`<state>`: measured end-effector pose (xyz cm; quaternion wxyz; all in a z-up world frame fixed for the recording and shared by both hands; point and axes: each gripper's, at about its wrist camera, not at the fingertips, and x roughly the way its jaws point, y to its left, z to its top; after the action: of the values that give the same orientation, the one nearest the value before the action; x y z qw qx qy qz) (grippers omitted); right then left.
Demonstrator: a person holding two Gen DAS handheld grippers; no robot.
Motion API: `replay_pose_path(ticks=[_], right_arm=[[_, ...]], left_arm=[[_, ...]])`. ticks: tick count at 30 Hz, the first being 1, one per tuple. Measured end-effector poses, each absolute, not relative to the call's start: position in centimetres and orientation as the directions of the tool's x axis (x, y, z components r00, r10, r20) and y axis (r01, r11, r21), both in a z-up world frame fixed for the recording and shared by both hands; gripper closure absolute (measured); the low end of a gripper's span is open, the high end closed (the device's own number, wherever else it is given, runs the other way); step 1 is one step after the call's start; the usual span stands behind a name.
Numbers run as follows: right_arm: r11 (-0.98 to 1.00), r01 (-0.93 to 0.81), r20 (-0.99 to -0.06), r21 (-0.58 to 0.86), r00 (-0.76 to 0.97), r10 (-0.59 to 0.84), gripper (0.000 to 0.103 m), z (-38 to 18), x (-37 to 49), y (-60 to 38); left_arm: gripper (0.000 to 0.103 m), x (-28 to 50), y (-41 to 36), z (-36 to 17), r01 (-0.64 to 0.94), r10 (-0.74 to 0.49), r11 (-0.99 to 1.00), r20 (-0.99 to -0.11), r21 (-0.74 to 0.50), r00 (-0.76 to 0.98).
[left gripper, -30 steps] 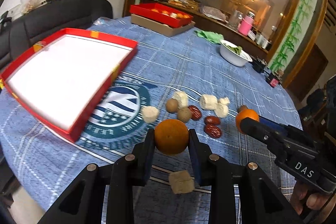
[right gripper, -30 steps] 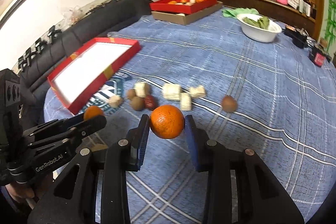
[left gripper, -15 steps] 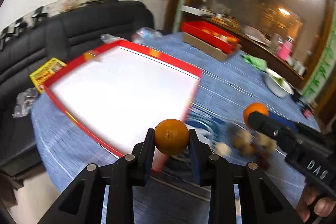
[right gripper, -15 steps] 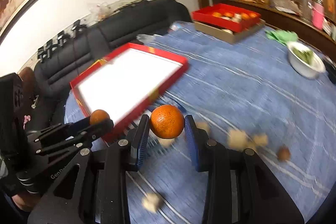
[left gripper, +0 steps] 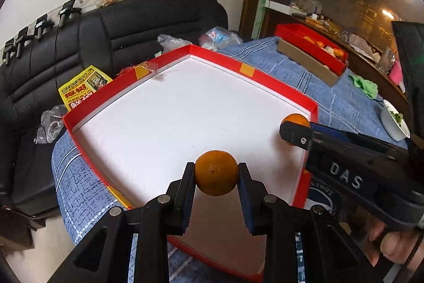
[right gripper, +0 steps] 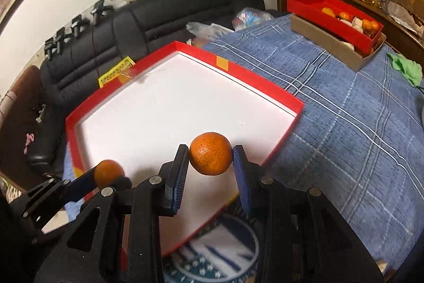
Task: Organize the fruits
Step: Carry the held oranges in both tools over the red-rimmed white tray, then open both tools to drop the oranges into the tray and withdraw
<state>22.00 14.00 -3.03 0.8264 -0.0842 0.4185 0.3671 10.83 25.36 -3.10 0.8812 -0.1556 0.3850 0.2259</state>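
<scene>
My left gripper (left gripper: 216, 174) is shut on an orange (left gripper: 216, 173) and holds it above the near part of a red tray with a white floor (left gripper: 169, 123). My right gripper (right gripper: 211, 158) is shut on a second orange (right gripper: 211, 157) above the tray's (right gripper: 164, 108) near right part. The right gripper with its orange (left gripper: 295, 120) shows at the right of the left wrist view. The left gripper with its orange (right gripper: 108, 173) shows at the lower left of the right wrist view. The tray's floor is bare.
The tray lies on a blue checked tablecloth (right gripper: 344, 108). A second red box with fruit (right gripper: 336, 17) sits on a cardboard box at the far end. A green cloth (right gripper: 408, 68) and a white bowl (left gripper: 394, 121) lie beyond. A black sofa (left gripper: 79, 44) stands behind the table.
Both grippers have carried their oranges left from the scattered fruit and snacks to above the red tray. The loose pieces on the cloth have left both views.
</scene>
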Motion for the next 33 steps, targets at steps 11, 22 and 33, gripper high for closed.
replay_pose_path(ticks=[11, 22, 33], right_arm=[[0.728, -0.670, -0.795, 0.147, 0.358, 0.490, 0.069, -5.3, 23.7, 15.9], [0.728, -0.673, -0.789, 0.129, 0.375, 0.486, 0.042, -4.9, 23.5, 15.7], [0.743, -0.661, -0.815, 0.101, 0.374, 0.443, 0.022, -5.6, 22.3, 13.2]], left_arm=[[0.073, 12.0, 25.6, -5.1, -0.549, 0.291, 0.833, -0.783, -0.075, 0.550], [0.044, 11.4, 25.8, -4.9, -0.542, 0.264, 0.832, -0.776, -0.117, 0.572], [0.023, 10.0, 22.4, -4.4, -0.491, 0.257, 0.866, -0.754, -0.099, 0.605]])
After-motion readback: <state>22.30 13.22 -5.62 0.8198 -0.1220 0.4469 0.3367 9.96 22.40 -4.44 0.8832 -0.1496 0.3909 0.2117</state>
